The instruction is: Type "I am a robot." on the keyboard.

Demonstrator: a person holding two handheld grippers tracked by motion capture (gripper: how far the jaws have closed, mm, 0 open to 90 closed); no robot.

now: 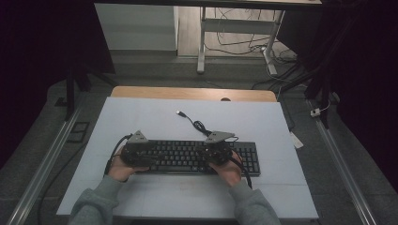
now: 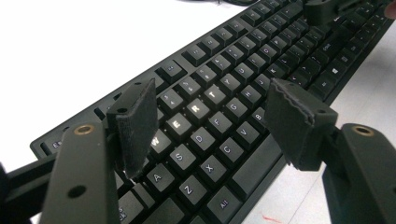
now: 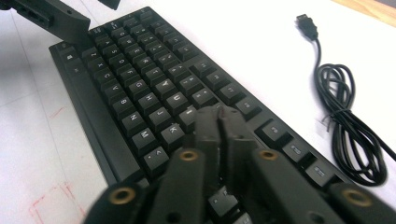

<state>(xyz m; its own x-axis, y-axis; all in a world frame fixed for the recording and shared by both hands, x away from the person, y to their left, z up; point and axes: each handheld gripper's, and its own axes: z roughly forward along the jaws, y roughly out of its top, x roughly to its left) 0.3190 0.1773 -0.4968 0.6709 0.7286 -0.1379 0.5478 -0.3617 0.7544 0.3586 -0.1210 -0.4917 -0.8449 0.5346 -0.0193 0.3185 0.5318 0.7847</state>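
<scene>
A black full-size keyboard (image 1: 197, 157) lies flat on the white surface (image 1: 141, 117), near the person's edge and roughly centred, with its long side running left to right in the high view. Its cable (image 1: 199, 125) leaves the rear edge, forms a bundled coil just behind the keyboard, and ends in a USB plug (image 1: 179, 113) lying loose on the surface farther back. The left gripper (image 2: 210, 112) is held over the left part of the keyboard; in the left gripper view its jaws stand wide apart, with nothing between them, above the letter block, where keys such as W, E, R, T, A, S, D and Z, X, C are legible. The space bar (image 2: 254, 163) shows below the right-hand jaw in that view. The right gripper (image 3: 219, 116) is held over the right part of the letter block; in the right gripper view its jaws are pressed together with no visible gap, and the tips sit at the key tops just beyond the K and J keys. Whether the tips actually touch a key cannot be told. In the high view both hands (image 1: 123, 168) grip the tools from the near side, with grey sleeves (image 1: 96, 204) entering from the bottom edge. A wooden strip (image 1: 192, 93) borders the far edge of the surface.
</scene>
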